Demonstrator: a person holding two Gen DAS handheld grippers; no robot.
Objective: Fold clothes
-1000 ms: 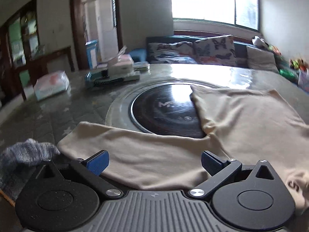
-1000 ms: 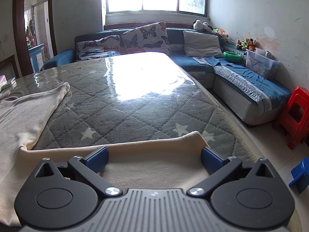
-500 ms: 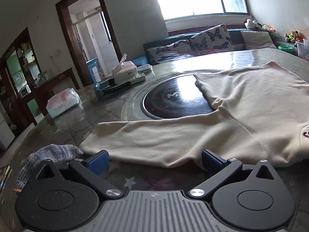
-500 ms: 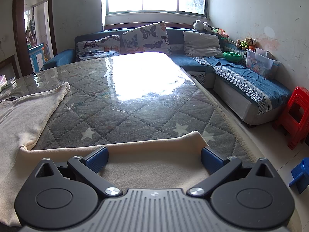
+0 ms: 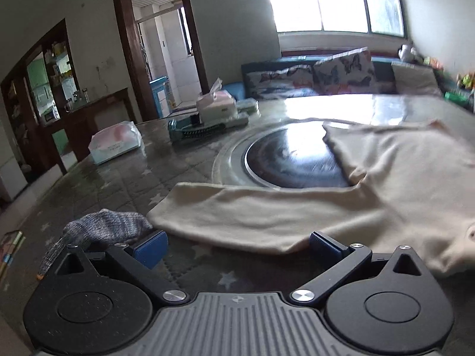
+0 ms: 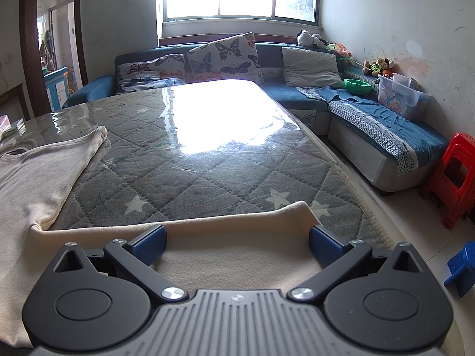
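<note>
1. Left wrist view: left tool (image 5: 236, 244) wide apart, empty, low over the quilted grey star-print surface (image 5: 124, 178) under clear film.
2. Cream long-sleeved knit top (image 5: 400, 178) spread flat, just ahead and to the right; one sleeve (image 5: 252, 210) crosses the view left-right, cuff end at left, near edge just beyond the blue pads.
3. Grey knit piece (image 5: 104, 227) bunched beside the left pad, not gripped.
4. Right wrist view: right tool (image 6: 237, 243) also spread wide, over the other sleeve (image 6: 231, 237); contact unclear.
5. That sleeve's long axis also left-right, cuff toward the surface's right edge, body (image 6: 32, 184) off left.
6. Likely next: close each tool on its own sleeve, fold inward.
</note>
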